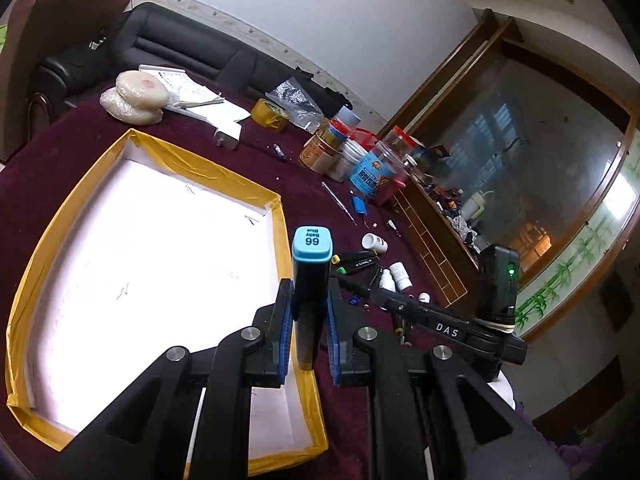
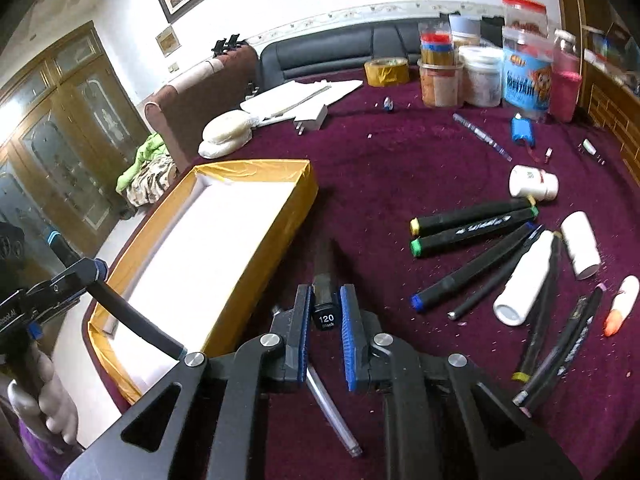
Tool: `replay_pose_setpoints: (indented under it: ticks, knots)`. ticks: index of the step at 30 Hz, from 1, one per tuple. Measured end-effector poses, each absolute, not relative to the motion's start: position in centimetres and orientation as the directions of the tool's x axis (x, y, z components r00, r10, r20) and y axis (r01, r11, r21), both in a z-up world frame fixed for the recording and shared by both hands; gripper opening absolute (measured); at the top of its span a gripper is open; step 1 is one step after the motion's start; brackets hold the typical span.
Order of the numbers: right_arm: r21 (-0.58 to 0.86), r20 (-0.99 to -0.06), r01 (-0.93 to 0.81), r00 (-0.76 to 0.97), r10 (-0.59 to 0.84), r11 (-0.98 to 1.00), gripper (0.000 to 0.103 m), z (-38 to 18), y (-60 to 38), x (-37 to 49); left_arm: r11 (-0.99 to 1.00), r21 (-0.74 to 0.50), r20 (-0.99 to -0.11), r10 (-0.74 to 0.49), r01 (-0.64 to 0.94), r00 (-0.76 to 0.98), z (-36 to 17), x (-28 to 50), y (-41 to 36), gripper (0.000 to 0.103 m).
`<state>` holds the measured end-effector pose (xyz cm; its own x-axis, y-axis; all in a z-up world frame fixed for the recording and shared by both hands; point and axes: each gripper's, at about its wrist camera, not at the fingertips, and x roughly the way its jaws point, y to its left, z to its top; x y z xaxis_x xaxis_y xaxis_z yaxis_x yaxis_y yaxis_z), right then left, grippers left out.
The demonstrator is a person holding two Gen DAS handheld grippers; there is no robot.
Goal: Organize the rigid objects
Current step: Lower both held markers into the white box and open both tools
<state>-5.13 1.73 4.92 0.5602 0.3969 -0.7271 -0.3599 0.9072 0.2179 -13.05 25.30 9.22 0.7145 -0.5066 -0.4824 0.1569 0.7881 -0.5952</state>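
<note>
Standing upright between the blue pads, the baby-blue marker (image 1: 311,280) is clamped in the left gripper (image 1: 308,320) above the yellow-rimmed tray (image 1: 280,216). Right gripper (image 2: 325,312) is closed on the black marker (image 2: 325,300), beside the tray over the maroon cloth (image 2: 400,168).

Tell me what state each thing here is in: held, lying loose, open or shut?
Left gripper: shut on the black marker with a baby-blue cap.
Right gripper: shut on the black marker with a black cap marked 120.
Yellow-taped shallow box: open, nothing in it.
White pill bottle: capped, lying on its side.
Black markers on the purple cloth: loose, capped.
</note>
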Motion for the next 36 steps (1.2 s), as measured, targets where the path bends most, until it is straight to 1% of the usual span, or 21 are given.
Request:
replay_pose_setpoints:
  ticks: [3, 4, 5, 6, 8, 12, 13, 14, 15, 17, 18, 20, 22, 23, 24, 26, 30, 34, 36]
  knots:
    - [0.212, -0.745, -0.367, 0.539, 0.393, 0.906, 0.012, 4.0, 2.2, -5.0, 0.787, -0.597, -0.48, -0.507, 0.156, 0.716, 9.1, -13.1, 25.6, 0.012]
    - [0.209, -0.75, -0.366, 0.535, 0.389, 0.907, 0.01, 3.8, 2.1, -5.0, 0.786, -0.599, -0.479, -0.507, 0.156, 0.716, 9.1, -13.1, 25.7, 0.012]
    - [0.212, -0.753, -0.363, 0.531, 0.388, 0.908, 0.004, 3.5, 2.1, -5.0, 0.786, -0.598, -0.479, -0.506, 0.156, 0.718, 9.1, -13.1, 25.7, 0.012]
    - [0.22, -0.751, -0.361, 0.531, 0.393, 0.907, 0.003, 3.5, 2.0, -5.0, 0.786, -0.598, -0.479, -0.505, 0.154, 0.718, 9.1, -13.1, 25.8, 0.012]
    - [0.218, -0.742, -0.367, 0.539, 0.398, 0.904, 0.003, 3.9, 2.1, -5.2, 0.785, -0.601, -0.488, -0.508, 0.149, 0.71, 9.0, -12.7, 26.0, 0.012]
    - [0.159, -0.768, -0.38, 0.532, 0.356, 0.911, 0.004, 3.9, 3.1, -4.5, 0.804, -0.585, -0.553, -0.495, 0.111, 0.67, 8.2, -10.6, 26.2, 0.012]
    - [0.151, -0.773, -0.375, 0.531, 0.346, 0.915, 0.004, 3.6, 3.2, -4.0, 0.805, -0.584, -0.565, -0.498, 0.108, 0.657, 7.8, -9.8, 26.3, 0.012]
    - [0.138, -0.791, -0.369, 0.518, 0.326, 0.919, 0.011, 3.0, 3.4, -3.0, 0.804, -0.586, -0.574, -0.501, 0.103, 0.648, 7.6, -9.4, 26.3, 0.012]
    - [0.115, -0.811, -0.352, 0.507, 0.292, 0.929, 0.02, 2.2, 3.5, -1.9, 0.802, -0.589, -0.584, -0.503, 0.094, 0.637, 7.2, -8.9, 26.4, 0.012]
    - [0.104, -0.831, -0.33, 0.489, 0.264, 0.938, 0.027, 0.9, 3.5, -0.5, 0.798, -0.596, -0.6, -0.514, 0.085, 0.613, 6.8, -7.9, 26.5, 0.012]
    - [0.141, -0.832, -0.331, 0.471, 0.293, 0.933, 0.031, 0.3, 3.4, 0.0, 0.799, -0.596, -0.608, -0.513, 0.078, 0.605, 6.6, -7.5, 26.5, 0.012]
    - [0.169, -0.834, -0.318, 0.458, 0.307, 0.933, 0.031, -0.2, 3.2, 0.4, 0.805, -0.59, -0.63, -0.511, 0.069, 0.585, 6.5, -6.5, 26.6, 0.012]
    - [0.145, -0.83, -0.323, 0.475, 0.293, 0.935, 0.031, -0.3, 3.6, 0.2, 0.814, -0.578, -0.652, -0.503, 0.057, 0.567, 6.4, -5.4, 26.6, 0.012]
    - [0.117, -0.833, -0.327, 0.482, 0.273, 0.938, 0.031, -0.3, 4.0, 0.0, 0.819, -0.571, -0.665, -0.498, 0.05, 0.556, 6.4, -4.6, 26.6, 0.012]
    - [0.095, -0.836, -0.329, 0.486, 0.255, 0.94, 0.027, -0.4, 4.3, -0.1, 0.822, -0.567, -0.673, -0.495, 0.047, 0.549, 6.3, -3.9, 26.6, 0.012]
    - [0.09, -0.839, -0.336, 0.482, 0.254, 0.937, 0.013, -0.4, 4.6, -0.3, 0.831, -0.555, -0.696, -0.486, 0.033, 0.528, 6.1, -1.8, 26.3, 0.012]
    - [0.13, -0.83, -0.318, 0.483, 0.278, 0.939, 0.013, 0.0, 4.1, -0.3, 0.862, -0.507, -0.74, -0.438, 0.004, 0.511, 5.4, 1.3, 25.4, 0.012]
    - [0.234, -0.798, -0.3, 0.484, 0.359, 0.925, 0.013, 2.1, 3.0, -0.3, 0.866, -0.497, -0.769, -0.411, -0.054, 0.489, 3.7, 3.1, 25.0, 0.012]
    - [0.267, -0.78, -0.307, 0.487, 0.392, 0.913, 0.013, 3.2, 3.2, -0.4, 0.857, -0.511, -0.766, -0.418, -0.066, 0.488, 3.2, 3.0, 25.2, 0.016]
